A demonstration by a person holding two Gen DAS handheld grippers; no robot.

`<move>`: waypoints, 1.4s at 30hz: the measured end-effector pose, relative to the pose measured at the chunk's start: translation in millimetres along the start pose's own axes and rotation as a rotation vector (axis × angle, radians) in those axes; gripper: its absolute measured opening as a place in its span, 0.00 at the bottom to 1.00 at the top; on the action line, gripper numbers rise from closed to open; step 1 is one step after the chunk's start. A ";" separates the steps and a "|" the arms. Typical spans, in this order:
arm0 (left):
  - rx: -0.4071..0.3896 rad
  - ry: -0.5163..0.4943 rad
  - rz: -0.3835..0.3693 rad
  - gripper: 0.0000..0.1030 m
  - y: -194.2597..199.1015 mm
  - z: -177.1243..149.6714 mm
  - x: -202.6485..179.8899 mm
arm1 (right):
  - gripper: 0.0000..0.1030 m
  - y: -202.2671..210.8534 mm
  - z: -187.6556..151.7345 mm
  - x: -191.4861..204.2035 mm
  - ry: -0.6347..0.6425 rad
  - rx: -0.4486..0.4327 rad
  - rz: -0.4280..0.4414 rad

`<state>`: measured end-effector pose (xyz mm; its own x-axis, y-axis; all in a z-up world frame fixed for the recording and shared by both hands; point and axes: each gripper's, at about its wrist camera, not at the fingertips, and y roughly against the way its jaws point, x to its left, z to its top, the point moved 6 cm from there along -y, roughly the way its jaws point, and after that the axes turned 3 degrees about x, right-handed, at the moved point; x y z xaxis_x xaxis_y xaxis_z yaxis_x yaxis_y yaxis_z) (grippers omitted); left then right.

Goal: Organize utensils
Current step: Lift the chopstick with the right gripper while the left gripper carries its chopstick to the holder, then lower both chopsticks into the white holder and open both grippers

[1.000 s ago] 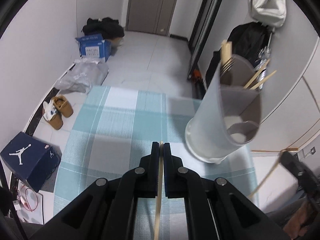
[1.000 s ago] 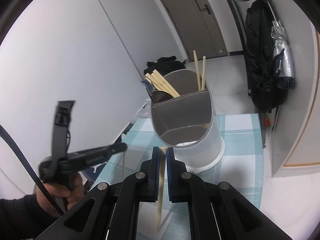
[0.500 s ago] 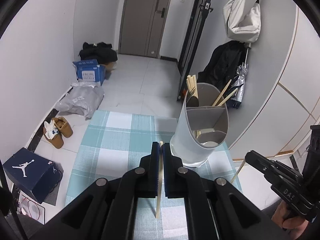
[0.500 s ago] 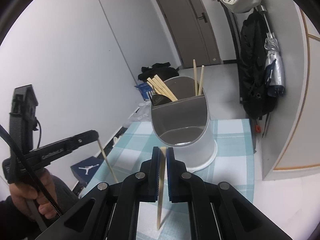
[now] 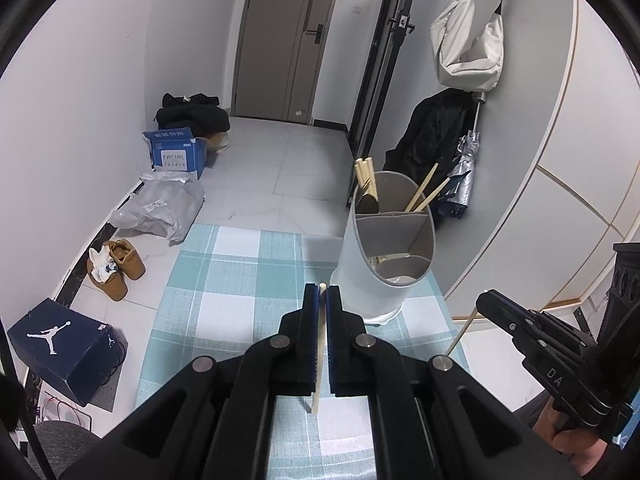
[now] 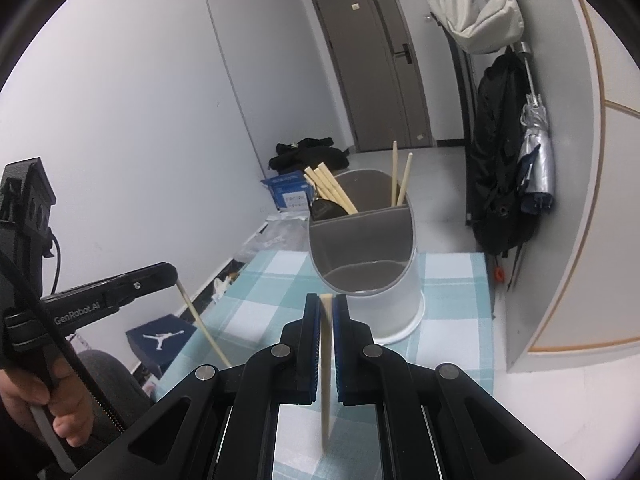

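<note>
Each gripper, left gripper (image 5: 321, 292) and right gripper (image 6: 327, 304), has its fingers pinching one pale, thin wooden chopstick (image 5: 319, 356) that hangs downward.

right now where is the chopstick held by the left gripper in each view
Left wrist view: the chopstick stands at bottom centre, clamped between the left gripper pads, its tip poking just above them.
Right wrist view: the same chopstick slants down from the left gripper at the left edge.
Shared landmark: the white utensil holder on the checked tablecloth, right of centre in both.
</note>
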<state>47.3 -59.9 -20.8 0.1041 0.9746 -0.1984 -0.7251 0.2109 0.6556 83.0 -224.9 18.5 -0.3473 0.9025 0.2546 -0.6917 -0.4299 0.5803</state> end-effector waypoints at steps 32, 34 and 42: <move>-0.116 0.012 -0.162 0.00 27.5 102.3 -59.6 | 0.05 40.4 79.6 -42.1 -0.031 -0.133 -0.017; -0.131 0.016 -0.169 0.00 26.2 111.2 -62.1 | 0.05 42.7 93.2 -43.7 -0.025 -0.146 -0.019; -0.168 0.040 -0.187 0.00 15.0 154.1 -60.7 | 0.05 41.0 148.3 -45.1 0.001 -0.192 -0.011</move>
<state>135.0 -104.3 113.3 0.2226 0.9152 -0.3359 -0.7992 0.3686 0.4748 164.2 -279.4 145.6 -0.3396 0.9071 0.2486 -0.8034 -0.4172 0.4249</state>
